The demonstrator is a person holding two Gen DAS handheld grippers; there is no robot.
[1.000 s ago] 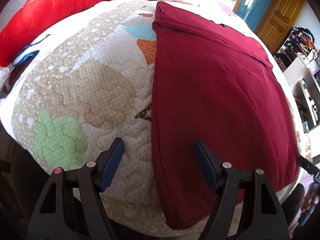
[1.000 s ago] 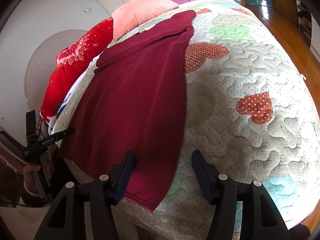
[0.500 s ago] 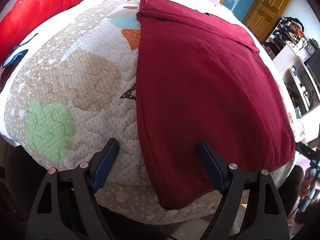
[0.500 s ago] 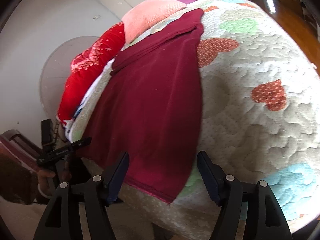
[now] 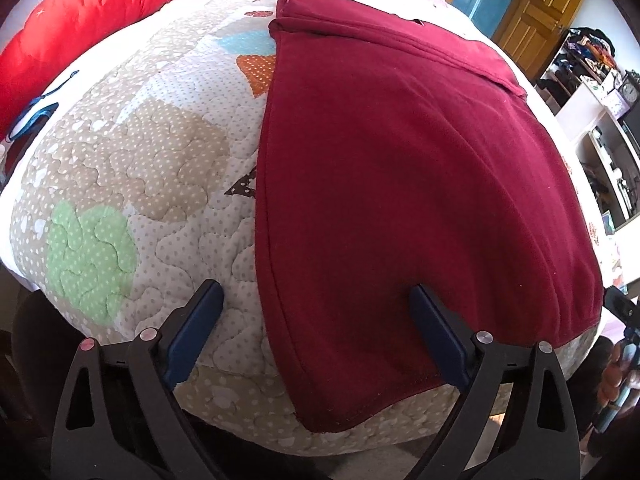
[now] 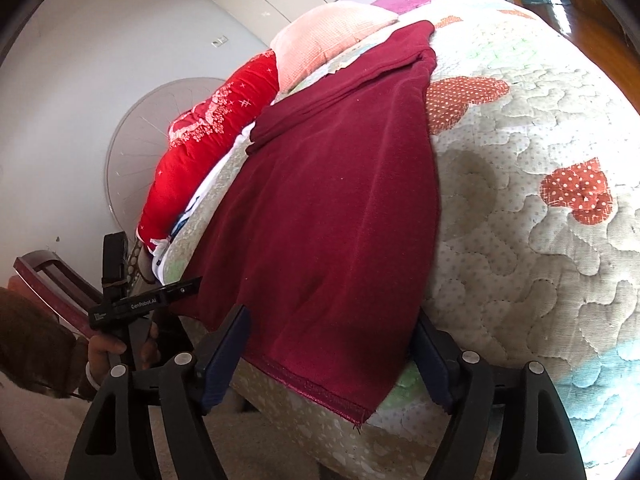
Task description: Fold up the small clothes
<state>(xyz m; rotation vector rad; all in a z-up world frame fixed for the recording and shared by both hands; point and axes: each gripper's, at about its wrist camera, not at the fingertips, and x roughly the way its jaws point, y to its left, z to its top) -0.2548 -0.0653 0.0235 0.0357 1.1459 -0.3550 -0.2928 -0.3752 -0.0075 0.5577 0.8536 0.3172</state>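
A dark red garment lies spread flat on the quilted bedspread, its hem hanging over the bed's near edge. My left gripper hovers over the garment's near left corner, jaws opening wide, pads clear of the cloth. In the right wrist view the same garment runs away from me, and my right gripper straddles its near right hem corner, jaws opening, pads not pressing the fabric. The left gripper also shows there at the far left, held in a hand.
A red quilt and a pink pillow lie at the head of the bed. Shelves and a wooden door stand beyond the bed's right side. A round fan stands by the wall.
Both pairs of jaws have spread wider. The right view has tipped down closer to the hem corner; the left view has shifted a little along the bed edge.
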